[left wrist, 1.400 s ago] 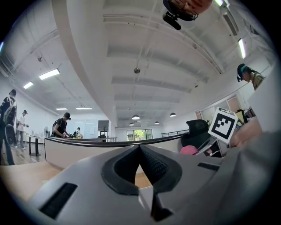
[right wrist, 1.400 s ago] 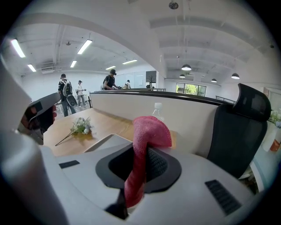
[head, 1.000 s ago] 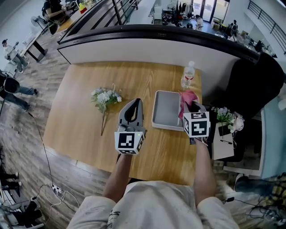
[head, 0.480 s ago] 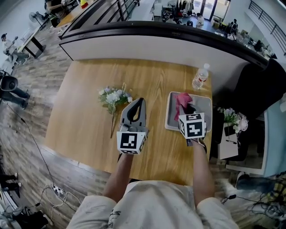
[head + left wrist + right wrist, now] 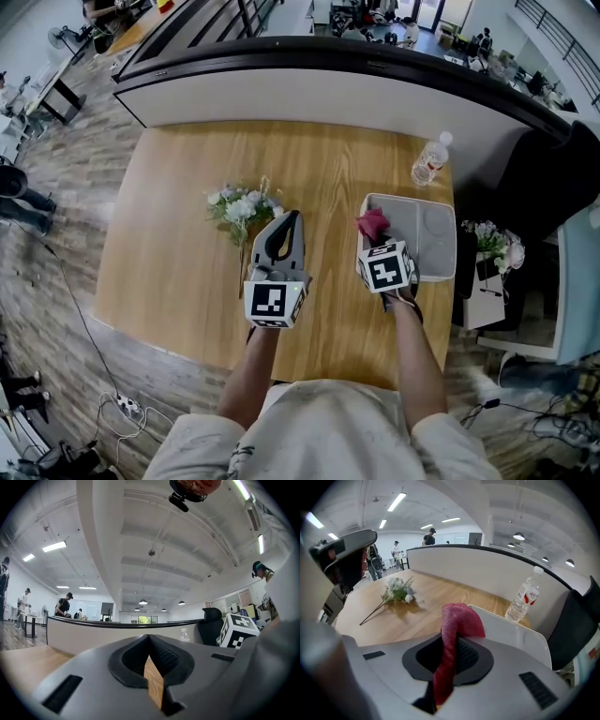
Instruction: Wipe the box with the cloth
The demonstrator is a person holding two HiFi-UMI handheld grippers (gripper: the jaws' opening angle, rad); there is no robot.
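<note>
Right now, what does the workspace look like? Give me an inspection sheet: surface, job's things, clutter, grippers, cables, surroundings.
Surface: light wooden table.
Job's things: grey box near the table's right edge; pink cloth at its left rim.
Clutter: flower sprig; upright water bottle beyond the grey box.
Grippers: left gripper shut, empty; right gripper shut on the pink cloth.
Cables: power strip with leads on the floor, left.
Surroundings: curved counter; black chair; people far off.

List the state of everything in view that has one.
left hand-held gripper: shut, empty
right hand-held gripper: shut on cloth
cloth: bunched, at box left rim
box: open-topped, flat on table
bottle: upright, capped
flowers: lying flat on table
</note>
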